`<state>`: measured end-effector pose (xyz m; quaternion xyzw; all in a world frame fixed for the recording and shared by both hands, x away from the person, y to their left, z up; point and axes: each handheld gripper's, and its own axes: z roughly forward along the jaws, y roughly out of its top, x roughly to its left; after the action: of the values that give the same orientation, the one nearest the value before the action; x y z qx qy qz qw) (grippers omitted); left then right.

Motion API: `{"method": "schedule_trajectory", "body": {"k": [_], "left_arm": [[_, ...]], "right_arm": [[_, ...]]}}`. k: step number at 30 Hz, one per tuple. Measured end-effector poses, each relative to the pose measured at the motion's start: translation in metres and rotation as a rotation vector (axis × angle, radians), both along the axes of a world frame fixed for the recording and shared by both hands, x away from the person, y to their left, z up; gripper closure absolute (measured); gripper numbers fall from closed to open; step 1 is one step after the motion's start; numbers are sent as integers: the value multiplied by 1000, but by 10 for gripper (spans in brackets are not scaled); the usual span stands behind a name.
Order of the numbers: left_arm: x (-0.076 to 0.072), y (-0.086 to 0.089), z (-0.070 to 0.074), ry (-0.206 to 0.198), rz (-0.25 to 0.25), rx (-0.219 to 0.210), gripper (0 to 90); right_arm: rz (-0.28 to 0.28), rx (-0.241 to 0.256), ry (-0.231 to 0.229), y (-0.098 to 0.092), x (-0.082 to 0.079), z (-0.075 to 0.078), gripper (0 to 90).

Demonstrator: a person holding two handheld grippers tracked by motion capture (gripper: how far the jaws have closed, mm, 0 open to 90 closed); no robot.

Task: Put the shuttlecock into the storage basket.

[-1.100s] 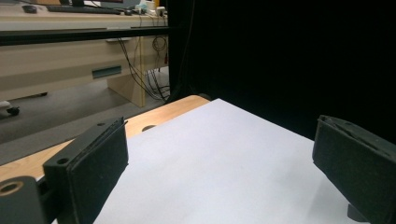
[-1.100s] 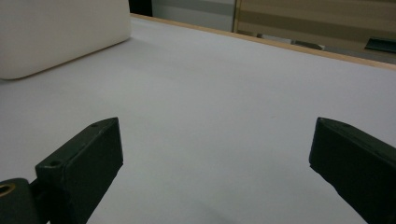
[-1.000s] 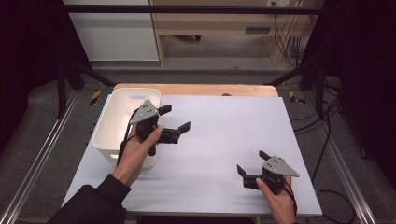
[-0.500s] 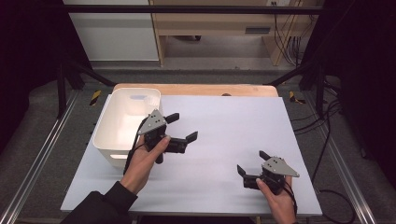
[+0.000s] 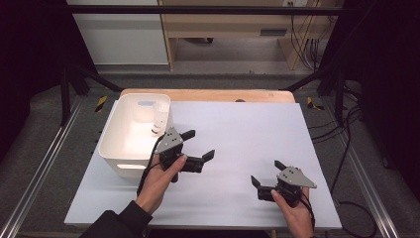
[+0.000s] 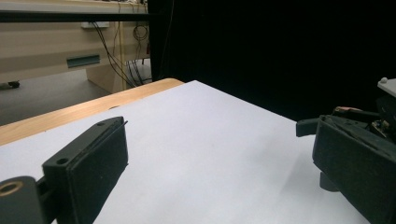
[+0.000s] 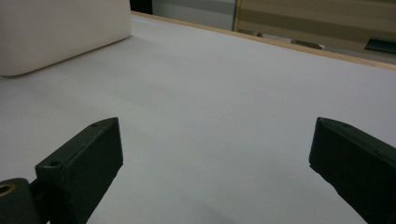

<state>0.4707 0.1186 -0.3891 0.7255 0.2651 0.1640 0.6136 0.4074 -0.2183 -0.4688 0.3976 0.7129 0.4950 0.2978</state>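
- A small white bottle (image 5: 158,119) stands upright inside the white bin (image 5: 115,148), against its right wall, left of centre in the high view.
- Just right of the bin, at centre frame, the left gripper (image 5: 197,145) hovers over the white table (image 5: 257,129), jaws spread wide with nothing between them.
- In the left gripper view, the same two black jaws frame bare tabletop, the table's wooden edge (image 6: 84,109) running across the upper left.
- The right gripper (image 5: 266,172) rests at lower right of the high view, jaws likewise parted and unladen.
- In the right gripper view, the bin's wall shows at upper left.
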Motion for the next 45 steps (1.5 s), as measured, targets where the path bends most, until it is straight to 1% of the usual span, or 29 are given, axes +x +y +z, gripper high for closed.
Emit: {"method": "schedule_trajectory", "body": {"k": [5, 10, 12, 16, 21, 24, 26, 27, 31, 36, 41, 45], "left_arm": [[-5, -2, -7, -2, -1, 9, 33], [-9, -1, -14, 6, 0, 7, 33], [-10, -1, -17, 6, 1, 16, 33], [-14, -1, -22, 10, -1, 18, 33], [-20, -2, -27, 0, -8, 35, 33], [-24, -2, -30, 1, -11, 34, 33], [-26, -2, -32, -5, -13, 46, 33], [-27, -2, -34, -3, -14, 45, 33], [-31, -1, -36, -2, -16, 41, 38], [-38, 1, -39, -10, -23, 48, 38], [-46, 3, -39, -26, -26, 56, 37], [-51, 7, -39, -33, -20, 48, 36]], "right_arm": [[1, 0, 0, 0, 0, 0, 30], [1, -1, 0, 0, 0, 0, 30], [1, -1, 0, 0, 0, 0, 30], [2, -3, 0, 0, 0, 0, 30], [4, -4, -2, 1, 0, 0, 30], [4, -4, 2, 1, 0, 0, 30], [4, -5, 2, 1, 0, 0, 30], [4, -4, 1, 1, 0, 0, 30], [3, -6, 0, 1, -1, 0, 30], [4, -8, 0, 2, -1, 0, 30], [4, -12, -2, 2, -1, 0, 30], [9, -20, 0, 3, 0, -1, 30]]}}
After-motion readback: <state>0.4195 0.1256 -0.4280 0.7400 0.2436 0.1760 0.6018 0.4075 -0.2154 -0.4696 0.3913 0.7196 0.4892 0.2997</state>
